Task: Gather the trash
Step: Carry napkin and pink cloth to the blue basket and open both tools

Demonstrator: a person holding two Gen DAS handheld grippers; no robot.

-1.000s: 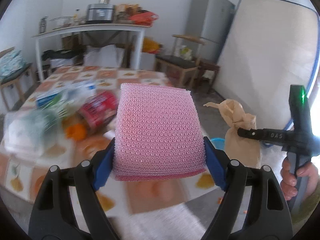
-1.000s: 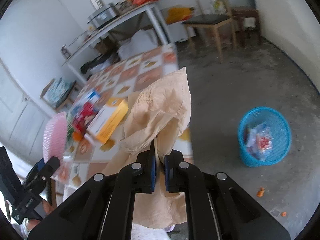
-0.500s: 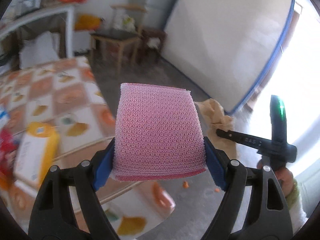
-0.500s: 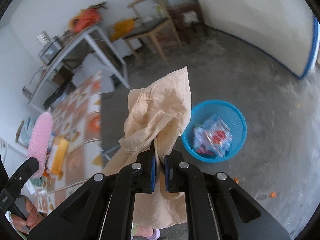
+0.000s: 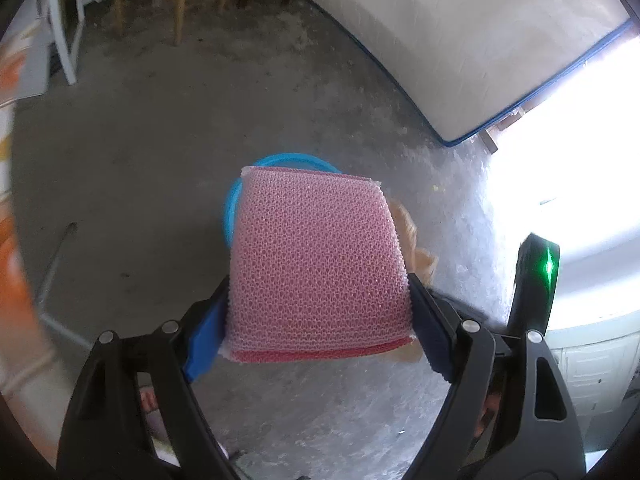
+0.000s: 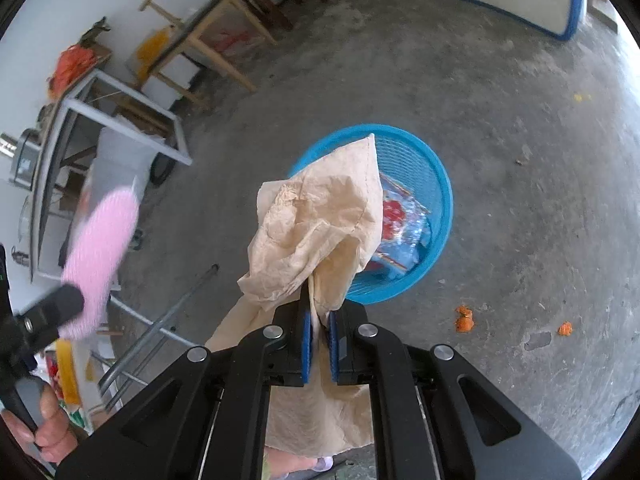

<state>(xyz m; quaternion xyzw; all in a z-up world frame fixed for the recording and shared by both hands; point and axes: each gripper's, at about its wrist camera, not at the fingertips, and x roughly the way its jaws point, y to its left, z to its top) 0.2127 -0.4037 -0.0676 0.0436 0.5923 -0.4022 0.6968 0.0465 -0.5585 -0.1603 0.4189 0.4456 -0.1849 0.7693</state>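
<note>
Concrete floor [image 6: 500,100], blue basket [image 6: 440,184] half hidden (jaws clamping pink sponge [image 5: 316,264], crumpled paper [image 6: 316,220]).

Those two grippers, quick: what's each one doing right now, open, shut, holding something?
Left gripper: shut on the pink mesh sponge.
Right gripper: shut on the crumpled tan paper bag, above the blue basket.

Right gripper [image 6: 319,334] clamps crumpled brown paper [image 6: 320,224]. Blue basket [image 6: 442,200], holding wrappers, lies at 1 o'clock behind the paper.
</note>
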